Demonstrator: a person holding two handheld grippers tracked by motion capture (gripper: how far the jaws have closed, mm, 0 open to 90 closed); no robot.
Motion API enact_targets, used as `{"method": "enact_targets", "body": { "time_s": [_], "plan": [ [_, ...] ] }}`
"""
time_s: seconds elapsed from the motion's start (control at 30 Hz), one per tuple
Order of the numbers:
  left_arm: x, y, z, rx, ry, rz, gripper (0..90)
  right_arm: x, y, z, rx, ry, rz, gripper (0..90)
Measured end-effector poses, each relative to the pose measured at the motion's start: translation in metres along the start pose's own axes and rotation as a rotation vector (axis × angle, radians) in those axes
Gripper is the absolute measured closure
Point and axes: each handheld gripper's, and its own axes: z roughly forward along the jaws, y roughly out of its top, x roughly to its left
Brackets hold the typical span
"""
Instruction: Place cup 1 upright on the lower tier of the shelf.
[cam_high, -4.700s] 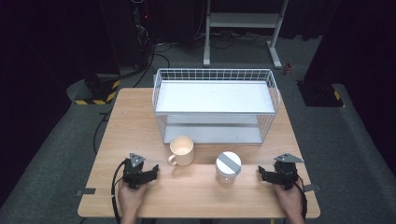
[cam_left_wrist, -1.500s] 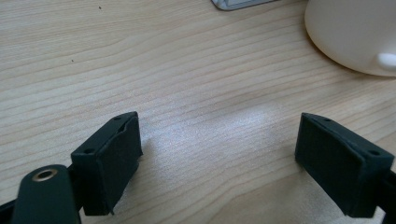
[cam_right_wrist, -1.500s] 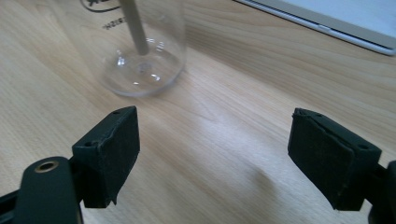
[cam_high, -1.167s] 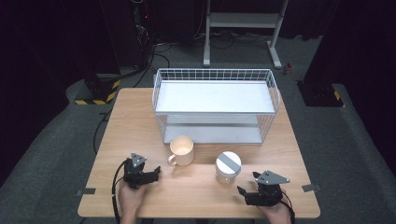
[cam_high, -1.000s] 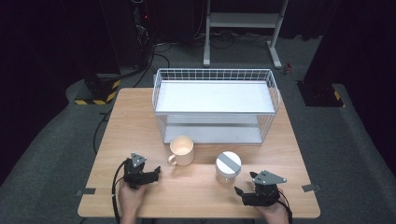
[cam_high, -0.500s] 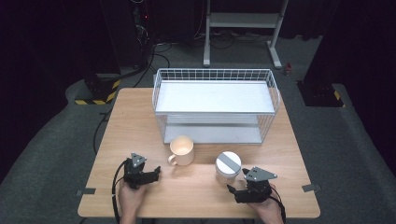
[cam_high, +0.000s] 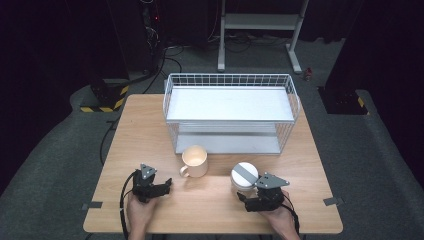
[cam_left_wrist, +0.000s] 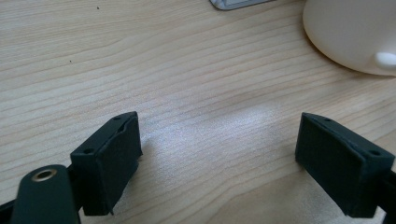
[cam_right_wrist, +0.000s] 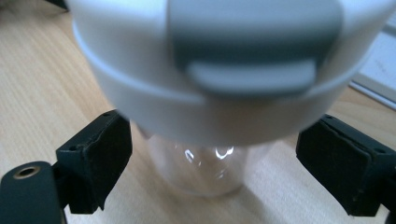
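As the jar (cam_high: 244, 175) stood upright on the tabletop (cam_high: 150, 130), its long axis vertical, it sat at the front right, just ahead of the right claw (cam_high: 243, 199). Clear glass body, white lid with a grey flip tab on top. In the right gripper view the jar (cam_right_wrist: 205, 163) rose directly in front of the claw, the glass between the two jaws, the broad lid overhanging them. Both pads stood off the glass with tabletop visible either side; no grip yet. Those jaws had just been opening, and now stood wide, the jar between them but untouched.

Key relation: jar dead ahead of the right claw along its line of approach, centred between the jaws, so a short push forward and a close low on the glass, beneath the lid, looked like the coming move. The right hand (cam_high: 277, 220) was far nearer than the left.

Left claw (cam_high: 167, 187) lay at the front left, jaws fairly wide, nothing between them; bare wood showed in the left gripper view. Cream mug (cam_high: 194, 161) stood just ahead and to the right of it, handle towards the person, and left of the jar, apart from it. Behind both, a white wire rack (cam_high: 230, 112) with two shelves.
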Motion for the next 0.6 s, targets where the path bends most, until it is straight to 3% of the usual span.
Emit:
{"method": "enact_targets", "body": {
  "time_s": [0.6],
  "plan": [
    [0.0, 0.0, 0.0, -0.004, 0.0, -0.005, 14.5, 0.002, 0.012, 0.014, -0.029, -0.01, -0.013, 10.5]
  ]
}}
